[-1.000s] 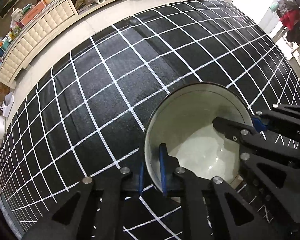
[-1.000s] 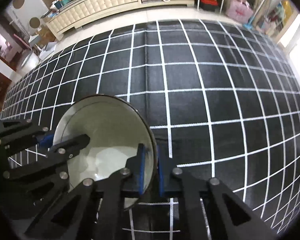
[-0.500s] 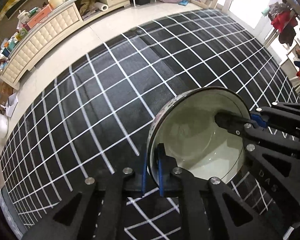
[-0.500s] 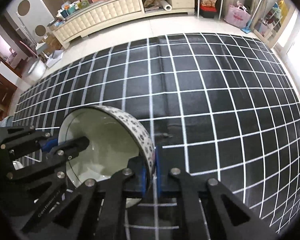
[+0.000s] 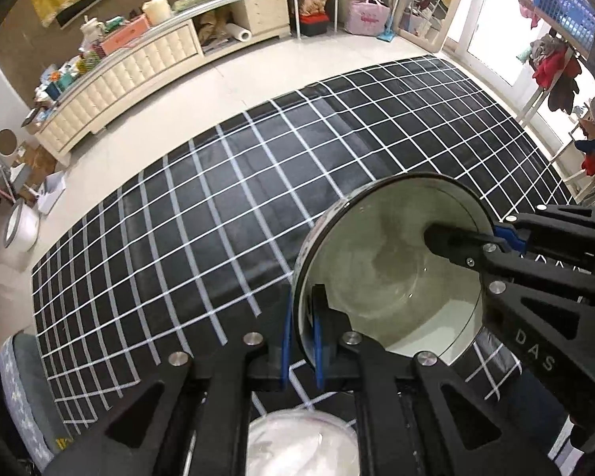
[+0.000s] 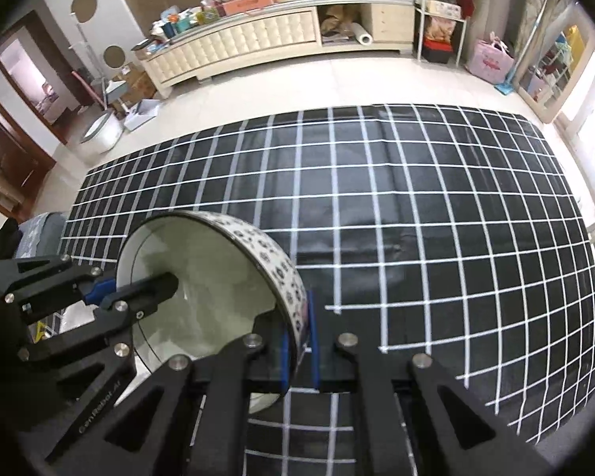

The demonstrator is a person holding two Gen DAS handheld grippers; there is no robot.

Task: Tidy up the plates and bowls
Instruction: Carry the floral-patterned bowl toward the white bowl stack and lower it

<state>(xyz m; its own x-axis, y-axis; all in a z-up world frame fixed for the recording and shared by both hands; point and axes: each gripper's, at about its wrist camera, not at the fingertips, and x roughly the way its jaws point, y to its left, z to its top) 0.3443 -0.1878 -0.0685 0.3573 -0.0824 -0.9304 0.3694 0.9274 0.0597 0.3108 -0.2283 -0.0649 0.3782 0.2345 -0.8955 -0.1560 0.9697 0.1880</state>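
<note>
The bowl (image 5: 388,273) is held clear of the black mat with the white grid (image 5: 218,218), gripped at two opposite points of its rim. It is white inside, with a dark rim line and a dark floral pattern on its outer wall, visible in the right wrist view (image 6: 273,265).

The left gripper (image 5: 300,337) is closed on the near-left part of the rim: one blue-padded finger sits inside the bowl, the other against the outer wall, with only the wall thickness between them. The right gripper (image 6: 297,341) is closed in the same way on the opposite side of the rim, one pad inside and one outside. Each gripper appears in the other's view: the right gripper enters from the right in the left wrist view, the left gripper from the left in the right wrist view.

The bowl is tilted, with its opening turned toward the left gripper.

A second white dish (image 5: 301,446) lies below the left gripper, at the near edge of the view; its exact type cannot be determined.

A cream sideboard (image 6: 258,35) stands against the far wall, beyond the tiled floor (image 6: 337,79).
</note>
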